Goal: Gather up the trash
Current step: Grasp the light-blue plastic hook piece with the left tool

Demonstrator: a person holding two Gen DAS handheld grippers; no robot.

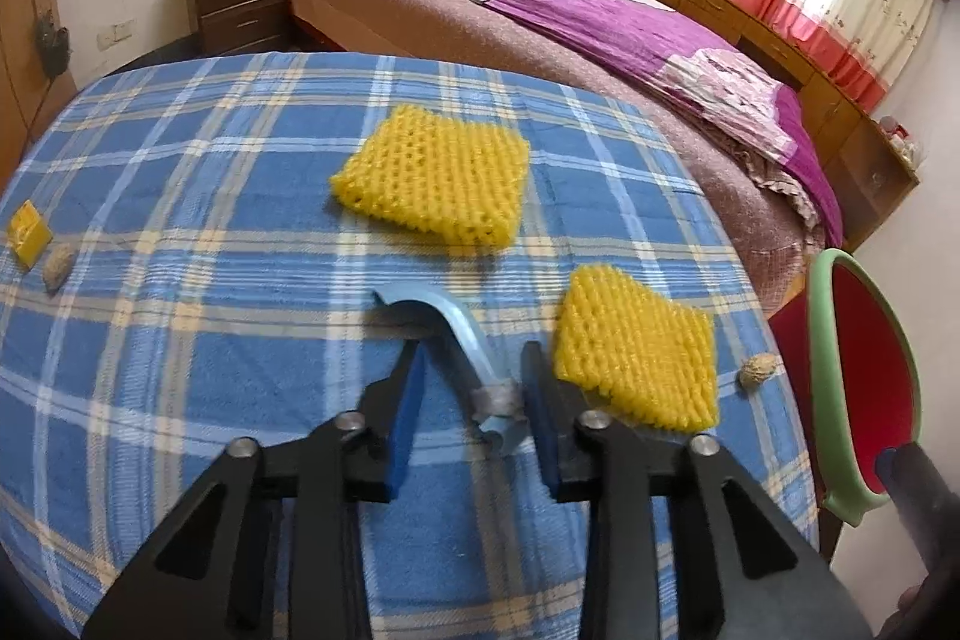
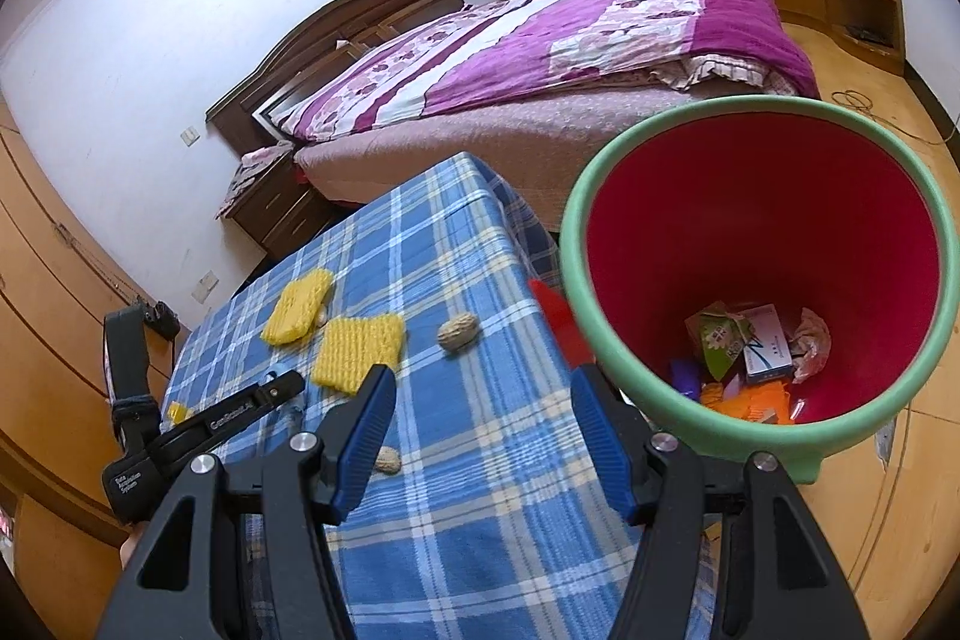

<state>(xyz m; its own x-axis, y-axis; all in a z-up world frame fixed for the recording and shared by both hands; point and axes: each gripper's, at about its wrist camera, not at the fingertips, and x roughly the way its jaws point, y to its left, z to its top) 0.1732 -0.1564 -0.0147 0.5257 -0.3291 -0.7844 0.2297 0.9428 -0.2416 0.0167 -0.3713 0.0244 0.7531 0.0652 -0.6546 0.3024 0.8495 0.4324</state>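
Plastic blue strip (image 1: 447, 325), curved, looks light and stiff; our left gripper (image 1: 474, 370) straddles its taped end without pinching; right gripper (image 2: 480, 412) gapes empty.

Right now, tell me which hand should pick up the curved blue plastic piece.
Left. Its tool already straddles the curved blue plastic piece on the checked cloth, jaws not yet gripping. The right tool hangs empty near the bin.

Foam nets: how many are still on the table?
2. One foam net lies mid-table; the other sits just right of the left gripper. Orange pieces in the bin may be more.
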